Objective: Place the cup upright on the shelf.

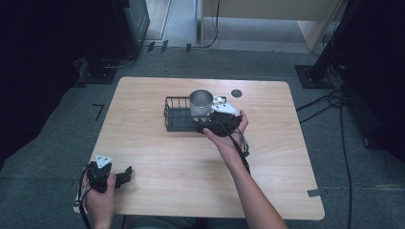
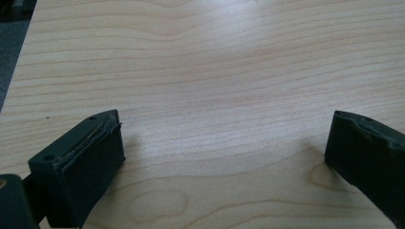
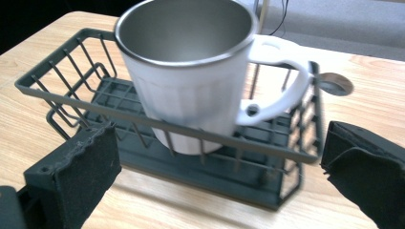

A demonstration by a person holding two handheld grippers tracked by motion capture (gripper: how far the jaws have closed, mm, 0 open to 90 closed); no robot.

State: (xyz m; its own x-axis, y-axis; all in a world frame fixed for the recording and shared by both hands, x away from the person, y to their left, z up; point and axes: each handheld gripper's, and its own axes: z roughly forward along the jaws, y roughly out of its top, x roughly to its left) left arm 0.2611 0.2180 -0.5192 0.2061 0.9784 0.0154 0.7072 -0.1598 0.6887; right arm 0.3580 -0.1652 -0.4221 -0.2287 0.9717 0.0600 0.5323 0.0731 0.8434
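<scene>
The right gripper [image 3: 217, 176] stands wide open just in front of the wire basket [image 3: 62, 95], its jaws apart on either side and gripping nothing. In the basket's right end stands the white mug [image 3: 191, 95], upright, handle to the right. The basket sits toward the tabletop's far edge, near the middle. The left gripper [image 2: 224, 157] rests near the near left corner, jaws spread wide over bare tabletop [image 2: 215, 62], holding nothing. The mug's base is hidden behind the basket wires.
</scene>
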